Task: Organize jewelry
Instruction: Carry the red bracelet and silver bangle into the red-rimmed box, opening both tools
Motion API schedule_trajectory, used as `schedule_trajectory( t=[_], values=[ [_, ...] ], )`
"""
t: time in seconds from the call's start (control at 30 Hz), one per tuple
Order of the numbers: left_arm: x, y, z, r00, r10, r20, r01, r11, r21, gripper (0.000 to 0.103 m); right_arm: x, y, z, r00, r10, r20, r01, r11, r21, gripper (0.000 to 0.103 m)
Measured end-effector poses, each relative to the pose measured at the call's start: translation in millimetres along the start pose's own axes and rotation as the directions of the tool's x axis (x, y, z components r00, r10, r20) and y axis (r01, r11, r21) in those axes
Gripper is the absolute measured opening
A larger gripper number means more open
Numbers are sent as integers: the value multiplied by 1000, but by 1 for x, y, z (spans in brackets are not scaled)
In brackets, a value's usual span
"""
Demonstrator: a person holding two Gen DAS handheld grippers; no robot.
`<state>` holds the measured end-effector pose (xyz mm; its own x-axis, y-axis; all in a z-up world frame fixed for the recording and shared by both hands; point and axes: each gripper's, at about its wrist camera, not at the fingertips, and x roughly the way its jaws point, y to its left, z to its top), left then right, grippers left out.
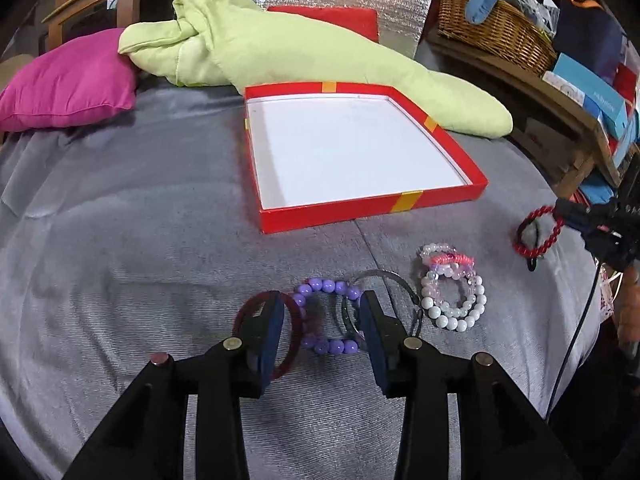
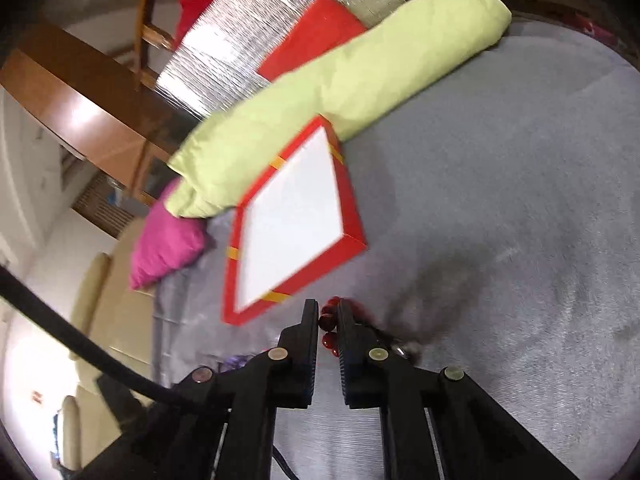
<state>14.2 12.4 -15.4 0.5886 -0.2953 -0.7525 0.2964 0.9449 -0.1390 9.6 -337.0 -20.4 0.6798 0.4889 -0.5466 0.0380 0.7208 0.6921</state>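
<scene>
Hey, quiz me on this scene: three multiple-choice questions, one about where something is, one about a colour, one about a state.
1. Where does the purple bead bracelet lie?
A. inside the red box
B. on the grey cover between the left tongs' fingers
C. on the pink pillow

2. What colour is the inside of the red box?
A. white
B. black
C. yellow

3. What is the state of the right tongs?
A. open and holding nothing
B. shut on the red bead bracelet
C. shut on the pale bead bracelets

Answers:
1 B: the left tongs stand open, one finger on each side of it, on the grey cover.
2 A: its floor is plain white and bare.
3 B: the red bead bracelet sits pinched between the fingers, hanging in the left wrist view.
</scene>
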Motion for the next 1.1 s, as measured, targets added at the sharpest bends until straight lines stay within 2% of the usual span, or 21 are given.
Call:
schedule_trajectory(
  t=[0.1, 0.2, 0.27, 0.47, 0.7, 0.77, 0.8, 0.83, 0.93, 1.03, 1.1],
  values=[
    [4, 1, 0, 999, 31, -9, -31, 1000, 4, 41, -16, 2, 3, 994, 94, 59, -95, 995, 14, 10],
    [4, 4, -1, 999, 44, -15, -44, 999, -9, 41, -29, 9, 5, 985, 130, 113, -128, 991, -26, 10],
    [2, 3, -1, 999, 41, -12, -41, 999, 1, 41, -31, 10, 6, 980, 164, 113, -163, 986, -19, 10],
    [9, -15, -2, 1000, 10, -27, -8, 997, 78, 41, -31, 18, 3, 978, 186, 98, -182, 982, -47, 10],
    [21, -30, 2, 999, 16, -46, -11, 995, 98, 40, -23, 21, -3, 984, 169, 58, -166, 984, -63, 10],
    [18, -37, 3, 999, -5, -34, 9, 993, 120, 48, -22, 20, -3, 985, 164, 52, -161, 985, -60, 10],
    [18, -42, 2, 999, 0, -33, 4, 990, 138, 63, -21, 20, -3, 986, 162, 49, -159, 985, -60, 10],
    [18, -45, 1, 999, 7, -31, -2, 989, 149, 73, -21, 19, -3, 986, 160, 45, -157, 986, -60, 10],
    [21, -52, -3, 998, -12, -60, 23, 982, 188, 78, -18, 19, -4, 988, 153, 31, -151, 987, -60, 10],
    [35, -53, -7, 993, 58, -105, -35, 977, 210, 80, -13, 22, -5, 989, 145, 20, -143, 987, -66, 10],
    [41, -52, -7, 990, 60, -126, -35, 980, 197, 79, -12, 23, -5, 990, 140, 16, -138, 988, -70, 10]
  ],
)
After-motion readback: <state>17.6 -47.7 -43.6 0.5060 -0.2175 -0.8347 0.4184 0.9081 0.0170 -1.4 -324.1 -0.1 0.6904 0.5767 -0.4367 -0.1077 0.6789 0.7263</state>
